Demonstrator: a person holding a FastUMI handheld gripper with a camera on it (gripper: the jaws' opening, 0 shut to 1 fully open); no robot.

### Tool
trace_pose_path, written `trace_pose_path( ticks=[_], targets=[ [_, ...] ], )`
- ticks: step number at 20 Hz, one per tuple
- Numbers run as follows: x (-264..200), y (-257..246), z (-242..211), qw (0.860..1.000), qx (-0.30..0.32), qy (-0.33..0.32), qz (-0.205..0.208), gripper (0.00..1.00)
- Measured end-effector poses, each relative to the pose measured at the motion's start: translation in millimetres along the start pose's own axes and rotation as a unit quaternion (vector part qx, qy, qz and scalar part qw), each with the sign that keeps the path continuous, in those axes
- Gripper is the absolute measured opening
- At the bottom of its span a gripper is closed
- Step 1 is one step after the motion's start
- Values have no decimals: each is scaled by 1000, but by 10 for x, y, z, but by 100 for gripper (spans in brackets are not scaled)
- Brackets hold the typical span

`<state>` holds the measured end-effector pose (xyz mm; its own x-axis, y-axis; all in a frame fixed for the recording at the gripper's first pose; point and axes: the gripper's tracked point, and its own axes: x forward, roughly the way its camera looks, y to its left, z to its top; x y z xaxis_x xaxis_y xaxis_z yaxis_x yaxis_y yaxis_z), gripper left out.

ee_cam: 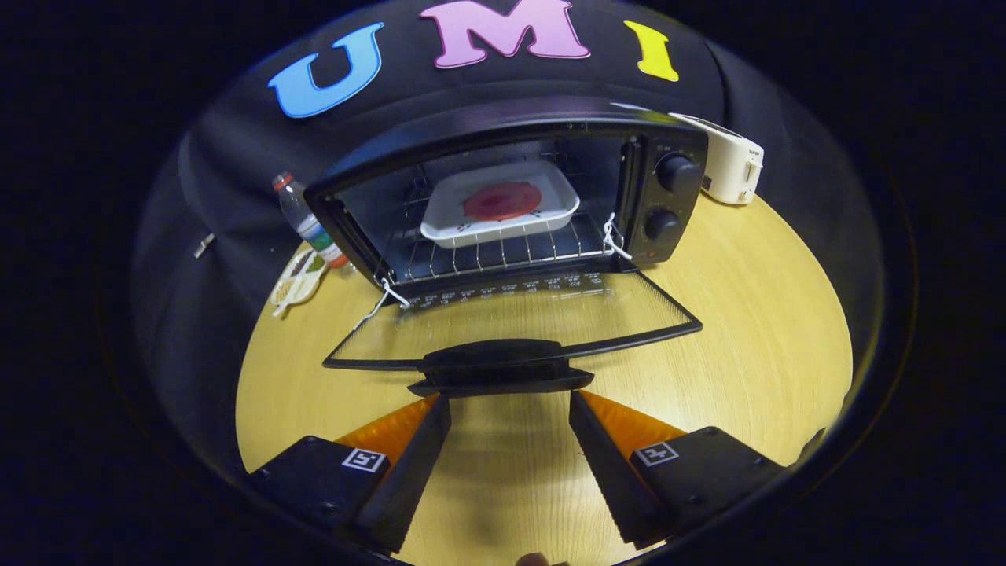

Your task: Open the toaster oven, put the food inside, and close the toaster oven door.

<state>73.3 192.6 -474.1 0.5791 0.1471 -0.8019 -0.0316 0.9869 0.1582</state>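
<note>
Pale wood surface [754, 330] under dark booth cloth: the tool [509, 405] hovers with its fingers spread apart and holding nothing, their tips just short of the toaster oven door's handle [500, 363]. The glass door [519, 318] lies folded fully down, nearly flat over the surface, string ties showing at both hinges. Beyond the door, inside the toaster oven [511, 196], a white tray [500, 204] carrying a round reddish piece of food [502, 200] sits on the wire rack. Two knobs [670, 198] line the oven's right panel. Behind the oven's right corner stands a white appliance [731, 167]; off the oven's left side, a water bottle [308, 222] and a small packet [297, 279].

With the food apparently loaded, closing the door looks like the remaining step. The likely trouble: fingers this wide could slide past the low handle rather than catch it, or a lift begun too far beneath the door's edge could shove the light oven backward instead of swinging the door up.
</note>
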Motion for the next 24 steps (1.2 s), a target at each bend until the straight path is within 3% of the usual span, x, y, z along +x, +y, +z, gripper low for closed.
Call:
trace_pose_path(
  ticks=[7, 13, 24],
  targets=[
    [-496, 67, 689, 992, -59, -108, 4, 99],
    [-1195, 177, 1116, 980, -66, -188, 19, 99],
    [-2945, -174, 1735, 935, -79, -344, 26, 99]
  ],
)
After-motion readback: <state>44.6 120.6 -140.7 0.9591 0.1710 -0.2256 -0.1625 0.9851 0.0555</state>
